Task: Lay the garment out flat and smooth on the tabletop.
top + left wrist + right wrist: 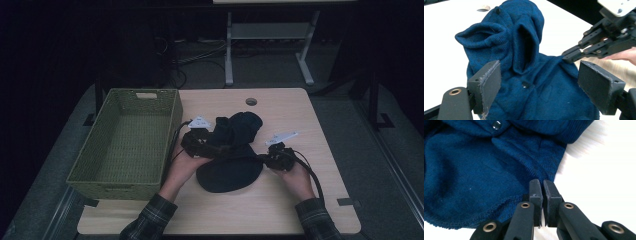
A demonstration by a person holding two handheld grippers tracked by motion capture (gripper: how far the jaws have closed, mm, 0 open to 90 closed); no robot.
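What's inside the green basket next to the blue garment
The green basket shows just its bare woven floor. Its near wall hides the strip of floor right behind it. The blue garment lies on the table beside it.

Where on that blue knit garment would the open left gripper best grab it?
Likely the raised fold standing up from the garment. It is a thin upright ridge straight ahead between the left gripper's open jaws, so coming straight forward and pinching it from both sides suits. The right gripper already pinches the edge.

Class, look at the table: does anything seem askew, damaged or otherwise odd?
The blue knit garment lies crumpled, with its upper part bunched upright, not flat. No damage shows. The green basket sits squarely at the table's left edge.
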